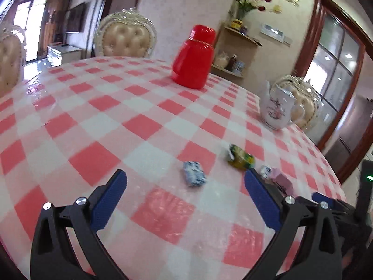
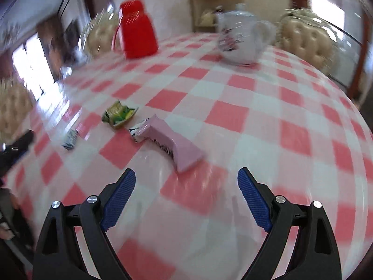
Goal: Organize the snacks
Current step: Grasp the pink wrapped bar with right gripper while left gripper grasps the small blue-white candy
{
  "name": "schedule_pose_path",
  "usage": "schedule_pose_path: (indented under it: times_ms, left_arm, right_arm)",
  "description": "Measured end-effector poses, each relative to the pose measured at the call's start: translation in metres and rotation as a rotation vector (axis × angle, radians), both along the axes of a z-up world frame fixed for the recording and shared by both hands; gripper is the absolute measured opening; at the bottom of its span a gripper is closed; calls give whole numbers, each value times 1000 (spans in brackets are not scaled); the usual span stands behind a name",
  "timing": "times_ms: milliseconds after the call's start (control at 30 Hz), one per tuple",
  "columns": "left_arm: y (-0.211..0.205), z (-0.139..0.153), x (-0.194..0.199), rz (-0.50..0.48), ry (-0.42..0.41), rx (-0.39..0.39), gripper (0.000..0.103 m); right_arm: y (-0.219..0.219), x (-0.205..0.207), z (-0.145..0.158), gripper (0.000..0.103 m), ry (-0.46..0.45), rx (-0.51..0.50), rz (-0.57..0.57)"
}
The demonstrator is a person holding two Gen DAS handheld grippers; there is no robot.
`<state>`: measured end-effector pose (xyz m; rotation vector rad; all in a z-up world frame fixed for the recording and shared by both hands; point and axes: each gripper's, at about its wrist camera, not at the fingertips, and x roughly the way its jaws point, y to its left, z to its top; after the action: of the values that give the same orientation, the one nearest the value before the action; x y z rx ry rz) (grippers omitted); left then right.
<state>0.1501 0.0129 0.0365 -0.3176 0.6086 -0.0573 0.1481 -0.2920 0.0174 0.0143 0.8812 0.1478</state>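
Observation:
Three snack packets lie on the red-and-white checked tablecloth (image 1: 144, 126). A small blue-and-white packet (image 1: 194, 173) rests just ahead of my left gripper (image 1: 185, 178), which is open and empty above the cloth. A green-and-yellow packet (image 1: 241, 157) lies farther right, and a pink packet (image 1: 279, 179) is partly hidden behind the right finger. In the right wrist view the pink packet (image 2: 169, 140) lies just ahead of my open, empty right gripper (image 2: 186, 177). The green packet (image 2: 119, 114) and the blue-and-white packet (image 2: 71, 140) lie to its left.
A red jug (image 1: 193, 58) stands at the far side of the table. A white flowered teapot (image 1: 276, 107) stands near the right edge. Padded chairs (image 1: 126, 37) ring the table. The other gripper (image 1: 335, 206) shows at the lower right of the left wrist view.

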Motion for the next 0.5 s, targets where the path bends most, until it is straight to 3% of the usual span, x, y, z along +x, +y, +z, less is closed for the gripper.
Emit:
schedule_pose_path:
  times_ms: [67,133,233,367,500]
  left_arm:
    - [8,2,-2,23,-20,-53,101]
    - [9,2,-1,26,-22,-47,101]
    - [8,-1,3,20,-1,-39,101]
    - [4,-3,7,0,17,-16,101]
    - [-8,-6,15,-66,55,17,101]
  right_arm:
    - [10,22,-4,86,10,-40,57]
    - [17,38,-7,83,22,-56,105]
    - [28,56,-11,70,53,-99,146]
    - [26,53,-14,20,80,-68,173]
    - [7,26,5,20,43,67,129]
